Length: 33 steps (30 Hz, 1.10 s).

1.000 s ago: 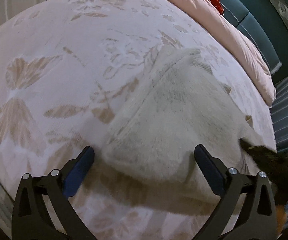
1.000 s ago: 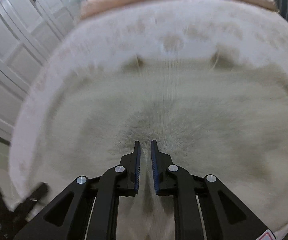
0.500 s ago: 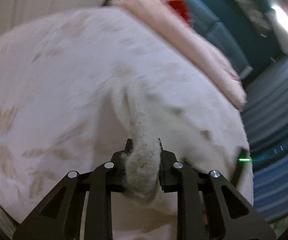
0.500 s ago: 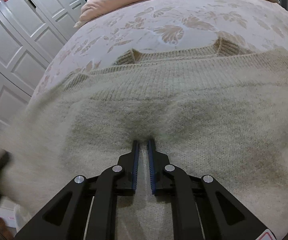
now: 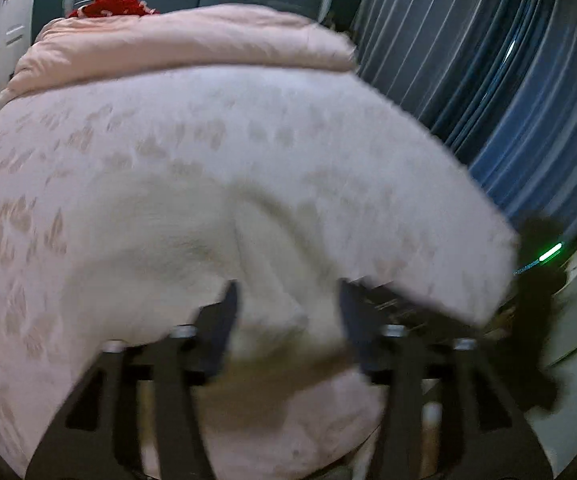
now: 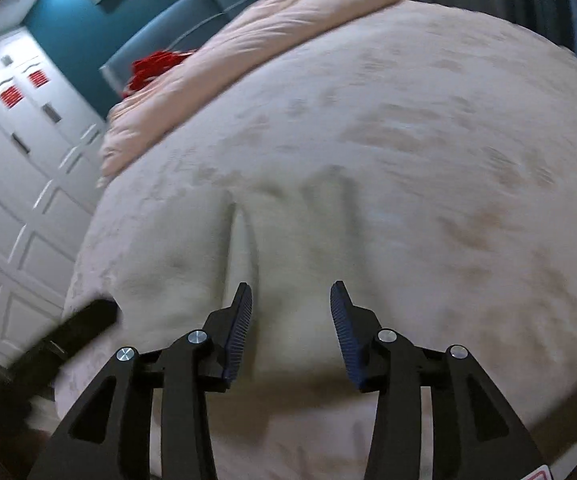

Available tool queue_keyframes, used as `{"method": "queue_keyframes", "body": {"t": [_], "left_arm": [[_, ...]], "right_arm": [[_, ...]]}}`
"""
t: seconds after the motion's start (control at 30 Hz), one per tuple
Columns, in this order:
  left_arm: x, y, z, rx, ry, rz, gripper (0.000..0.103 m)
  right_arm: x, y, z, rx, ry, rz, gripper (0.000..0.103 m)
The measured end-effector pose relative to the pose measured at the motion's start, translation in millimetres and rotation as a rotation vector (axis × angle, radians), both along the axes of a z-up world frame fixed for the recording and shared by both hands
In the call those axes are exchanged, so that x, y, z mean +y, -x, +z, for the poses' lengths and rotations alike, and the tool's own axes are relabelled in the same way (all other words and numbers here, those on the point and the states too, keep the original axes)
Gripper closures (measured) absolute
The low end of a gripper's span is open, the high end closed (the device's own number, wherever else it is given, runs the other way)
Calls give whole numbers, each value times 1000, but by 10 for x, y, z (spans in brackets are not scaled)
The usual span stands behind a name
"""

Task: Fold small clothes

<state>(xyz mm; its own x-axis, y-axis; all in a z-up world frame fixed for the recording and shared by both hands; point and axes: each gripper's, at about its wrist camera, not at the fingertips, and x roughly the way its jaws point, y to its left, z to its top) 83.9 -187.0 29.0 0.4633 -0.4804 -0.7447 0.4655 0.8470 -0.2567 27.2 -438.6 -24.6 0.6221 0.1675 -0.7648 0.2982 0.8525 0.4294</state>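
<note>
Both views now take in far more of the bed [image 5: 136,152] than half a second ago, when each claw was pinched tight on the cream sweater; I have pulled back and up, and both are letting go. Largest first: the bed with its pale leaf-print cover fills both pictures, a pink duvet [image 5: 176,44] is bunched at its head end, and a red garment [image 5: 108,2] sits on that duvet by the headboard.

On the near part of the bed, well away from the duvet, lies the sweater [image 6: 288,248], the thing I am folding. From the right camera it reads as a narrowed, lengthwise bundle with ridges running away from me toward the duvet, so I judge its long axis points up the bed, toward the head. Blur hides which end is collar and which is hem. It lies this way, I think, because a side has just been laid over the middle.

My left gripper [image 5: 286,304] has its jaws opening, with sweater fabric showing between them but not pinched as far as the smear lets me tell. My right gripper [image 6: 291,300] is also opening, its blue pads standing clear either side of the knit, pressing nothing. At the lower left of the right view a dark blurred shape crosses the bed edge, most likely the other claw.
</note>
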Motion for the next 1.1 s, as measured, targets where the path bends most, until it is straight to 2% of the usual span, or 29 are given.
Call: {"method": "queue_keyframes", "body": {"t": [0.07,0.13,0.2,0.3,0.47,0.53,0.63,0.67,0.7,0.73,0.77,0.8,0.83,0.9,0.93,0.97,1.0,1.03,1.1], "left_arm": [[108,184,-205,-4,-33,23,24],[364,284,-376,-8,-97,41,22],[603,381,-486,-30,-166,61,21],[971,390,-632,-63,-269,149,19],[1338,120,-772,32,-222,248,18],[1350,55,-794,19,-211,261,18],[1320,2,-861,-12,-206,248,18],[1290,-42,-886,-6,-212,248,26],[1272,-59,-912,3,-213,244,49],[1255,-122,-939,32,-199,233,59],[1250,-154,-912,53,-183,234,72],[1249,-139,-852,51,-164,239,78],[1242,-120,-752,37,-129,235,80],[1181,-77,-608,17,-77,194,80],[1114,-59,-560,14,-54,161,80],[1035,-57,-568,20,-60,138,80],[926,-77,-648,40,-82,114,80],[858,-105,-738,64,-98,100,80],[776,-145,-937,104,-133,104,77]], "right_arm": [[-129,239,-22,-5,-16,-16,44],[-130,339,-38,-20,-31,-16,38],[-48,326,-70,-33,-78,15,33],[157,141,-133,-40,-157,74,27],[581,-306,-337,33,-237,149,26],[722,-407,-369,45,-266,165,26],[964,-601,-336,52,-205,193,26],[1021,-672,-336,53,-191,205,44],[1041,-735,-319,50,-175,218,67],[1074,-805,-232,41,-124,228,80],[1043,-813,-133,4,-126,229,81],[972,-762,95,-85,-145,223,81],[889,-677,358,-170,-136,214,82],[764,-469,671,-280,-108,202,82],[663,-327,753,-322,-70,177,82],[582,-259,706,-324,-39,153,82],[475,-245,529,-272,0,122,81],[353,-286,257,-175,17,91,81],[29,-339,-607,81,-105,27,82]]}}
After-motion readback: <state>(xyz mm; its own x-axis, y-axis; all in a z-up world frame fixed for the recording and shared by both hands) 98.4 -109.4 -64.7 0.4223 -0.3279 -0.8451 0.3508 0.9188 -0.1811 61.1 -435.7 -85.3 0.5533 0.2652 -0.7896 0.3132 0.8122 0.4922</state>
